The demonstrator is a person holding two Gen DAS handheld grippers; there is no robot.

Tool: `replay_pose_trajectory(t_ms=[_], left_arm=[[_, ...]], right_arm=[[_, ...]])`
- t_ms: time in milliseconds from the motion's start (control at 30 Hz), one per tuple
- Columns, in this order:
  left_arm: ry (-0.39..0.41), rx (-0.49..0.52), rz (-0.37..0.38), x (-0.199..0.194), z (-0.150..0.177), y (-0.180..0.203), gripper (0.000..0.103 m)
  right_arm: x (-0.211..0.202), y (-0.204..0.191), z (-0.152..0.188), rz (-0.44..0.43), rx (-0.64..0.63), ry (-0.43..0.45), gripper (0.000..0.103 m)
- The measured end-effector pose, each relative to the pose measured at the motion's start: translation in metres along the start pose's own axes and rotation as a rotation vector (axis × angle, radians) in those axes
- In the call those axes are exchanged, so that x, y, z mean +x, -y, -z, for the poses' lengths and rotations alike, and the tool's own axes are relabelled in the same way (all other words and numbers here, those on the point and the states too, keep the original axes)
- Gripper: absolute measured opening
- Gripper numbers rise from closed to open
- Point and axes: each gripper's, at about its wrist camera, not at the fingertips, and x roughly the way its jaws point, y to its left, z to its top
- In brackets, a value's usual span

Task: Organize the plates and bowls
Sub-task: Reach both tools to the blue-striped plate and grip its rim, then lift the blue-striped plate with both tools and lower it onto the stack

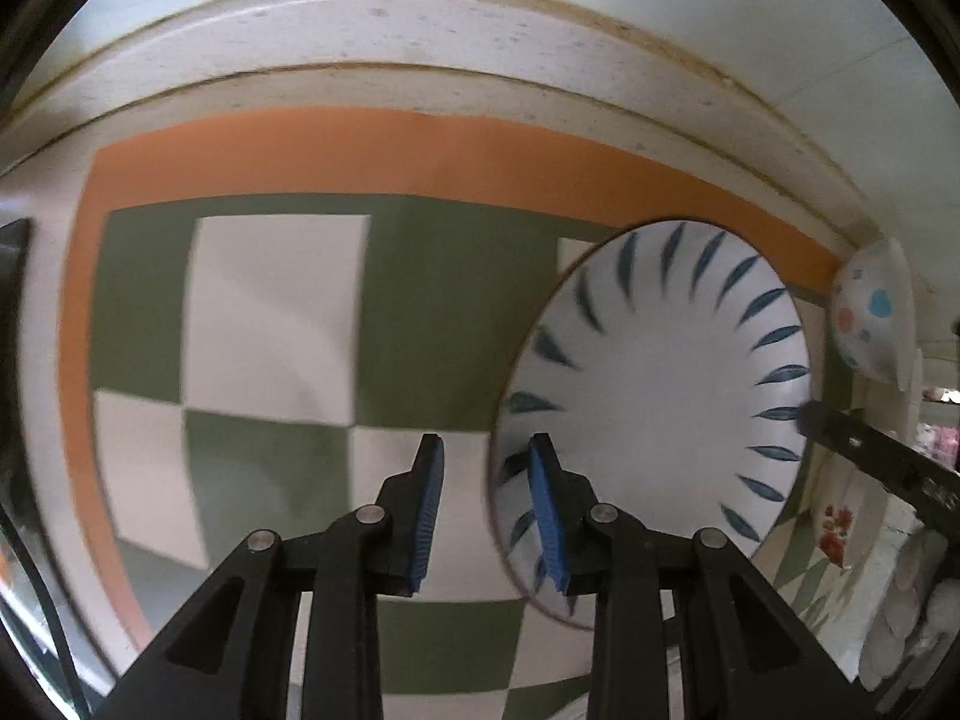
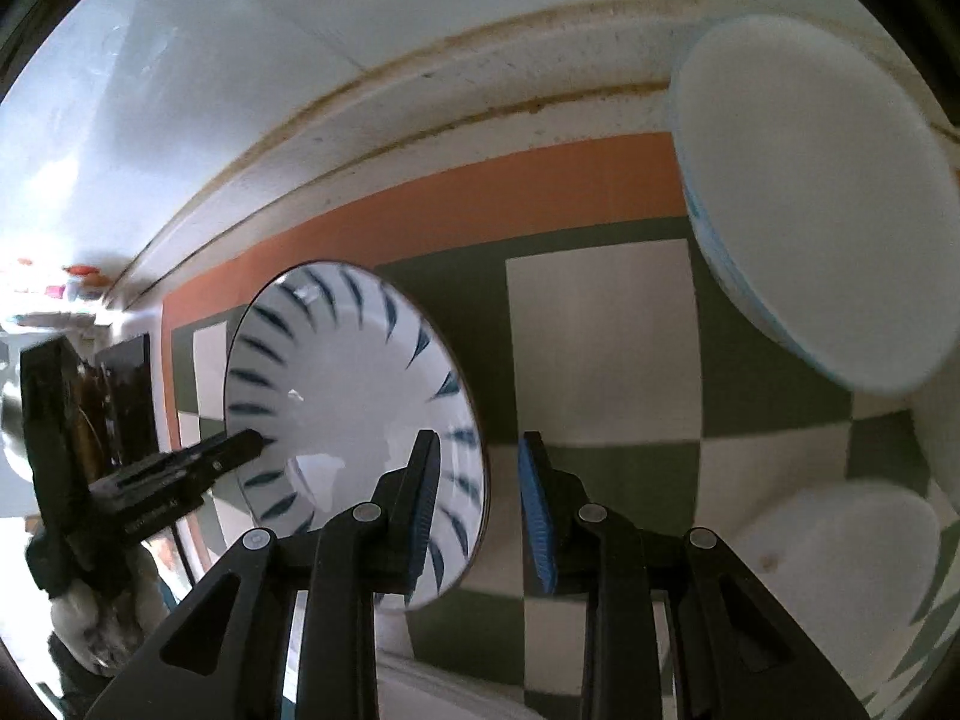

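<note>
Checkered green-and-white mat (image 1: 276, 312) with an orange border covers the counter (image 1: 420, 42). Both grippers bracket the blue-leaf plate (image 1: 654, 396) between them: left gripper (image 1: 486, 510) and right gripper (image 2: 480, 510), fingers spread, each straddling an opposite rim without clamping it. Closing unevenly could tip or drop the plate. Nearby, the dotted bowl (image 1: 873, 312) and blue-rimmed dish (image 2: 810, 210) look empty.

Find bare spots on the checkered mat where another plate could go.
Free: the squares between the blue-leaf plate and the orange border, left wrist view. Crowded: beyond the plate, around the dotted bowl and white dishes.
</note>
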Motion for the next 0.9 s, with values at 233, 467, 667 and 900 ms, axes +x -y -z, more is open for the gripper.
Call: replay_pose_trajectory(t_ms=[233, 467, 667, 900], left_arm=[[0.03, 0.012, -0.008, -0.004, 0.001, 0.006, 0.014], [0.067, 0.04, -0.045, -0.019, 0.009, 0.022, 0.014], [0.102, 0.059, -0.038, -0.042, 0.029, 0.039, 0.014], [0.15, 0.087, -0.017, -0.077, 0.065, 0.053, 0.014]], right_arm=[[0.012, -0.002, -0.004, -0.008, -0.033, 0.001, 0.008], [0.009, -0.008, 0.006, 0.001, -0.058, 0.01, 0.007], [-0.02, -0.011, 0.019, -0.009, -0.082, 0.054, 0.007], [-0.068, -0.015, 0.051, -0.04, -0.095, 0.114, 0.007]])
